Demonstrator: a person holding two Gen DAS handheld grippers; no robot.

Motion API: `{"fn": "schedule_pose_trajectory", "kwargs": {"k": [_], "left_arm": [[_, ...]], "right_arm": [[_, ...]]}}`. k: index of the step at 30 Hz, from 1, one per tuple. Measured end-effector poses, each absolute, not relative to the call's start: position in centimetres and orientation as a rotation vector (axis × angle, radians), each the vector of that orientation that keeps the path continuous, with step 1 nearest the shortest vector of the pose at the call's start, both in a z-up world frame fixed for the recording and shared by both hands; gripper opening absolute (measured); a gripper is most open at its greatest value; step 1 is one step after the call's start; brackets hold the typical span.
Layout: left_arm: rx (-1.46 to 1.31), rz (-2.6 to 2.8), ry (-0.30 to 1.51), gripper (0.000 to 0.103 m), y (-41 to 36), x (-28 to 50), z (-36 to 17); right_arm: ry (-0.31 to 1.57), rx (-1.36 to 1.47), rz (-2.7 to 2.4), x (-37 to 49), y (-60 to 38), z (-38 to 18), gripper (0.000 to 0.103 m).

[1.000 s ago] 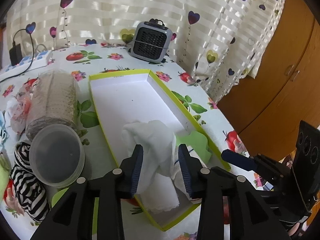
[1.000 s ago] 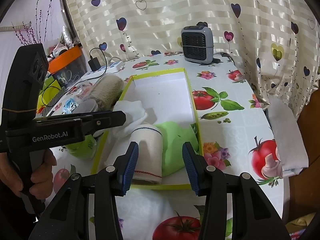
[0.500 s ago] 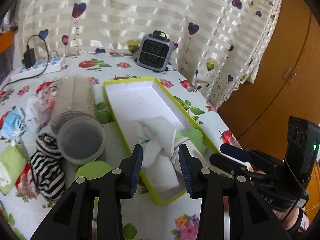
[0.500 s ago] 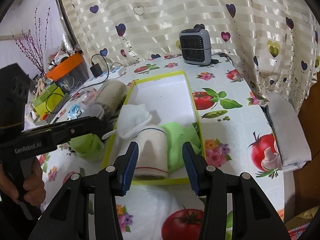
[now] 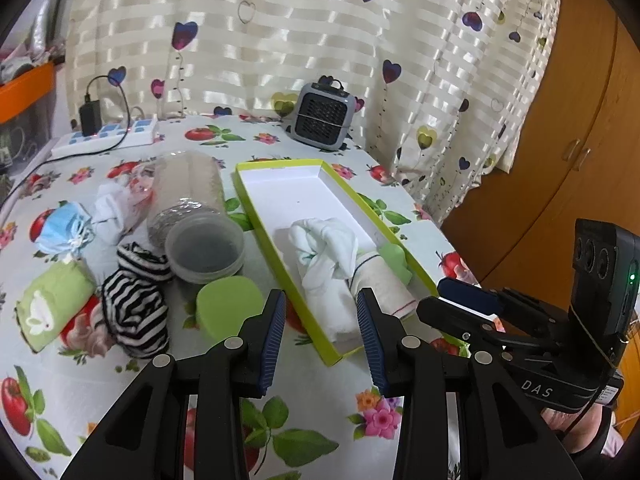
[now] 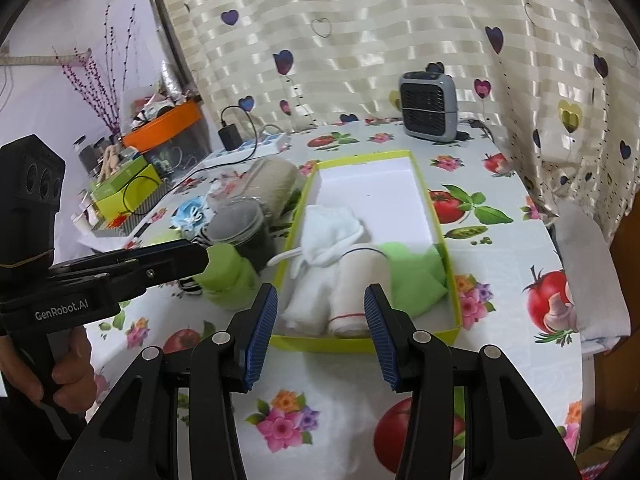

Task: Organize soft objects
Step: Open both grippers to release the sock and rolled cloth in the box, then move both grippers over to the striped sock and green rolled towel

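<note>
At lower centre, the left gripper [image 5: 322, 338] and right gripper [image 6: 320, 338] both gape, holding nothing. Mid-frame, the lime-edged box [image 5: 256, 204] holds a knotted white cloth [image 5: 326, 240], rolled sock [image 6: 356, 284] and green cloth [image 6: 416, 276].

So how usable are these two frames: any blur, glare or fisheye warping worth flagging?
Left wrist view: sharp and evenly lit, though the fisheye bows the brown wooden cabinet and darkens the corners. Right wrist view: equally sharp, with sheen on the striped heart-print curtain and only soft shadows inside the lime-edged white cardboard box.
</note>
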State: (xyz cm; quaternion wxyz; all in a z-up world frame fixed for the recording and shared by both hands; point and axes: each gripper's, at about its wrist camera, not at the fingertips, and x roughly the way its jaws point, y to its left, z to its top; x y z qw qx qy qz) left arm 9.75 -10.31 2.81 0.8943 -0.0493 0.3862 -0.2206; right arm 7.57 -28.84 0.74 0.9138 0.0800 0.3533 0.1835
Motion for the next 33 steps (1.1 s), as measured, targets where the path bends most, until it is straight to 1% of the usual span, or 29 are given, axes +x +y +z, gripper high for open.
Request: {"fn": "schedule_pose_trajectory", "kwargs": {"k": [18,33], "left_arm": [[-0.119,-0.354,0.785,0.036,-7.2,7.3,2.7],[-0.180,-0.270,0.788,0.036,-2.8,6.7,1.9]], "right_arm": [[0.712,0.137,0.422,6.1,-26.7,1.8,0.047],[0.680,0.060,0.491,5.8,-22.9,2.6,0.047]]}}
